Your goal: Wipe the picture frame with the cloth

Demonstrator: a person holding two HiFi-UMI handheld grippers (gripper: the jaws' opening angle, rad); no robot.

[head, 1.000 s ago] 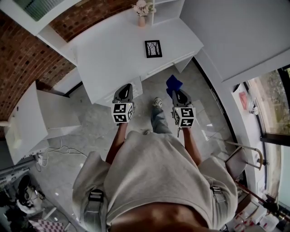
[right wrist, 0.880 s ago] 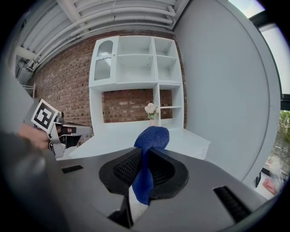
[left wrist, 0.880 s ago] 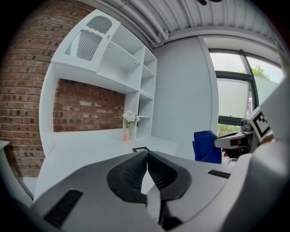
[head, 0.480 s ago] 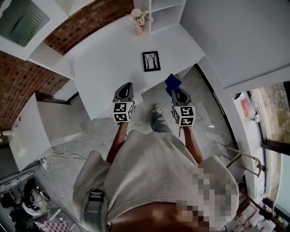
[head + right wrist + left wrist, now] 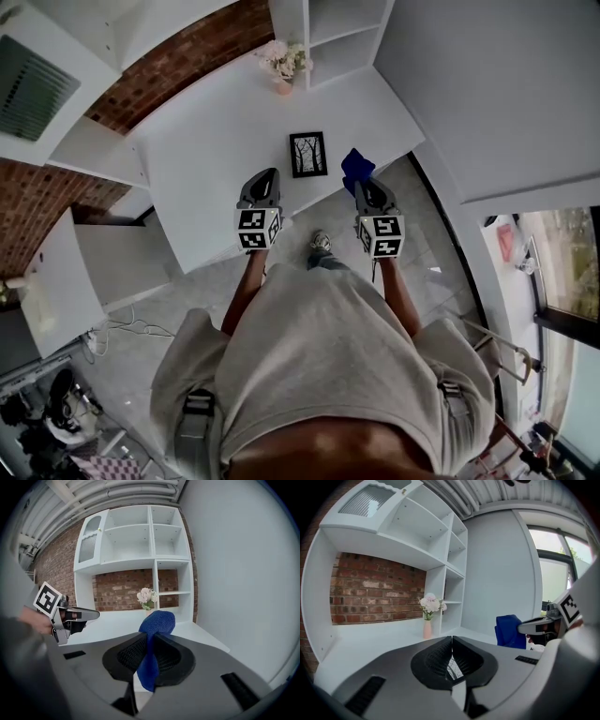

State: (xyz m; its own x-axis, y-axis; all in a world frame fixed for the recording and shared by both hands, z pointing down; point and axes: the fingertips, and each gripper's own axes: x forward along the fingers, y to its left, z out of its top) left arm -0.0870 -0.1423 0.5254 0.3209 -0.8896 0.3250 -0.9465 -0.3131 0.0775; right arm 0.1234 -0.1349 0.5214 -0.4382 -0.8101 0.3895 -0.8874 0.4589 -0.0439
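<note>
Picture frame [image 5: 308, 154] flat on white desk [image 5: 216, 141], long axis pointing away from person. Right gripper [image 5: 367, 190] pinches blue cloth [image 5: 355, 166]; frame lies ahead, slightly left of it. Left gripper [image 5: 263, 178] pressed together, empty, about equally near

Your picture frame [image 5: 308, 154] is a small black rectangle around a pale picture of bare, dark trees. It appears to lie flat, face up, on the white desk [image 5: 216, 141], near the desk's front edge. Your cloth [image 5: 157, 620] is deep blue and soft. It is pinched between the jaws of your right gripper [image 5: 149, 654], bunched into a rounded wad above them, with a tail hanging below. In the head view the cloth sits just right of the frame, with a gap between them.
</note>
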